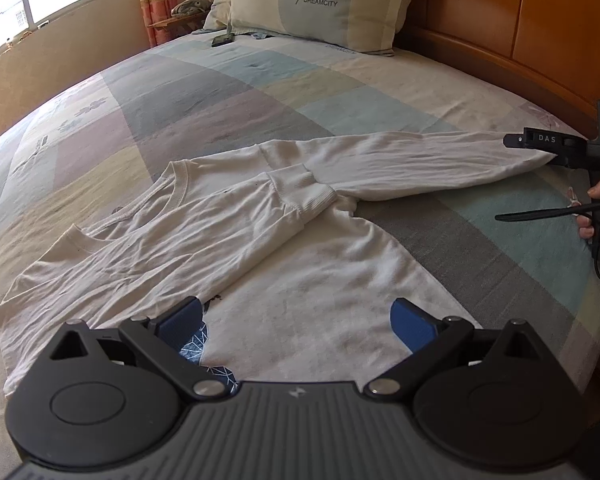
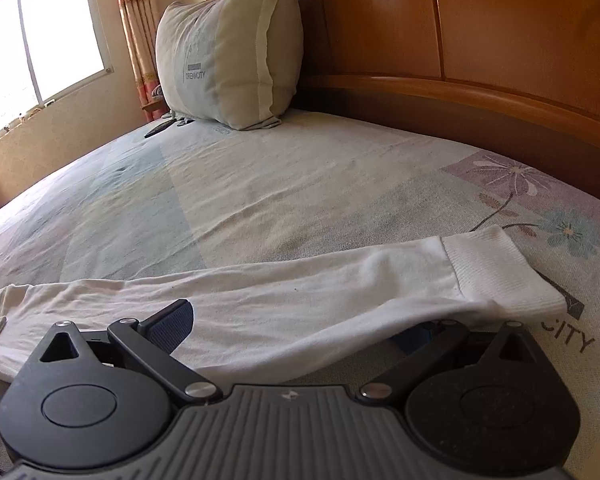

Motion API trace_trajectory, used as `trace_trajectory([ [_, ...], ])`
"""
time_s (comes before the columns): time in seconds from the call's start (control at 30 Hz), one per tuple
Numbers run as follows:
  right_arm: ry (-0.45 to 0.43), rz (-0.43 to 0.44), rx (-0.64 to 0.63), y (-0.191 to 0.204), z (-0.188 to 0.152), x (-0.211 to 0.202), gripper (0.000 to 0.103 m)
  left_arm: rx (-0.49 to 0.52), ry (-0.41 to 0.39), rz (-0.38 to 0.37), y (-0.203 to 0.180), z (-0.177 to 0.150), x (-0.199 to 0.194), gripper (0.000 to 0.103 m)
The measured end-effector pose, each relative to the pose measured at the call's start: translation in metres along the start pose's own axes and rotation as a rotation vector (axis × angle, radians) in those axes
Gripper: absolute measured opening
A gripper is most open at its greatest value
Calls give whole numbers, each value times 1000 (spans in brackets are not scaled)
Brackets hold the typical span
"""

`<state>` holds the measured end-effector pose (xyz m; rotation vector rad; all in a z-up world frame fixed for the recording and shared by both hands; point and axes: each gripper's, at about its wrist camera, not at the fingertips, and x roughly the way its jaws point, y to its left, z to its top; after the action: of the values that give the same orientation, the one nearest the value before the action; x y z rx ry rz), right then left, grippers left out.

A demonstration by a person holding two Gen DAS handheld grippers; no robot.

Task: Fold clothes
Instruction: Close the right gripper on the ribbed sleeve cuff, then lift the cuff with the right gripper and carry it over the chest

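White long-sleeved cotton shirt (image 1: 284, 248) lies flat on patchwork-print bed sheet (image 1: 228, 92), one sleeve folded across chest. Left gripper (image 1: 296, 320) gapes wide above hem, empty. Right gripper (image 2: 296, 332) spread wide around outstretched sleeve (image 2: 300, 292), not pinching.

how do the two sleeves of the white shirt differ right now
The near sleeve is folded across the shirt's chest, its cuff resting mid-body; the far sleeve stretches straight out over the bedsheet. The near sleeve lies free of both tongs; the far sleeve runs between the fingers of the right tongs, which look open, one finger beneath the cloth. Both are white, wrinkled and ribbed at the cuff.
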<state>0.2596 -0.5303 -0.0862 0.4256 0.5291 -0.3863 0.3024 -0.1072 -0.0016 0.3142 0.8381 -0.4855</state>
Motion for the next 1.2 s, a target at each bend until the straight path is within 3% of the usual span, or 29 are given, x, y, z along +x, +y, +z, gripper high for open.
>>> trace_trajectory([
  [0.4, -64, 19, 103, 19, 9, 28, 103, -16, 2, 23, 5, -5, -3, 100],
  [0.53, -97, 69, 113, 17, -1, 18, 103, -48, 8, 32, 12, -9, -2, 100],
  [0.67, -164, 146, 178, 7, 10, 9, 103, -66, -1, 30, 17, -11, -3, 100],
  [0.77, -213, 173, 154, 14, 22, 1, 103, -68, -9, 24, 17, -13, -4, 100],
  [1.2, -223, 244, 43, 66, 40, -27, 103, -142, -48, 29, 36, -31, -18, 100],
])
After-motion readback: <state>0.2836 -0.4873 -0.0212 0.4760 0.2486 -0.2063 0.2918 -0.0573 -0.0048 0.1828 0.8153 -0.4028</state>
